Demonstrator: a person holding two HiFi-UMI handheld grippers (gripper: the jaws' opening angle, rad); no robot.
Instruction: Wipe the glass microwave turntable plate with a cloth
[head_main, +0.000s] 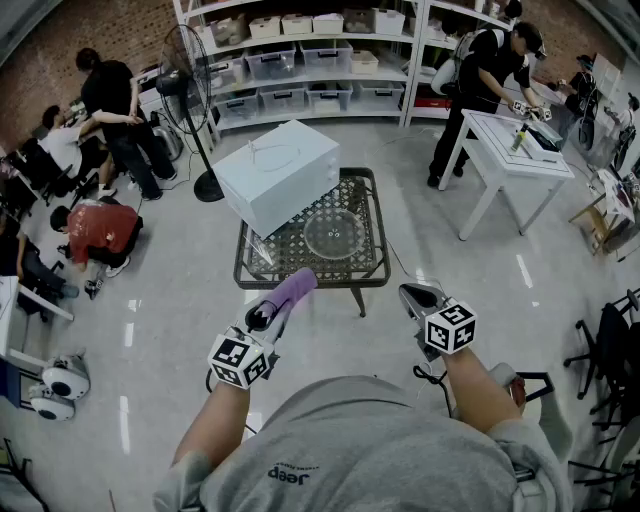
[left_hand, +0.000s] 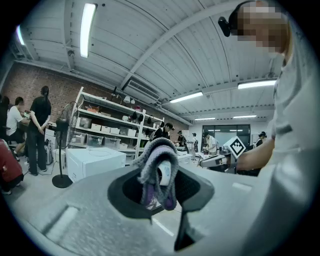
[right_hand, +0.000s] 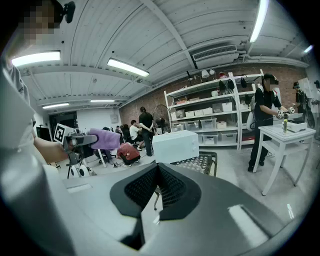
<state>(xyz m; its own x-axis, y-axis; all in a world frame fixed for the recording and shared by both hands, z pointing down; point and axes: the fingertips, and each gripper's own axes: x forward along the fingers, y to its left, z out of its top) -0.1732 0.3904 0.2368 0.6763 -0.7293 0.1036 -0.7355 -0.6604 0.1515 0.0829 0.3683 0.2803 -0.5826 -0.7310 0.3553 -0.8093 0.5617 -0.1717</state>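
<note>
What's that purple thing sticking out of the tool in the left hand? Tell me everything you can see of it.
It is a soft purple cloth, fuzzy or knitted in look, folded into a thick wad with a small white label showing inside the fold. The left gripper is shut on its lower end, so the folded end sticks out past the jaws. It is held up in the air near the low table, touching nothing else.

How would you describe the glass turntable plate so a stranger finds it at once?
Find the low dark metal table with a lattice top in the room's middle. On it, beside the big white microwave, lies a round clear glass plate: the only flat transparent disc there.
</note>
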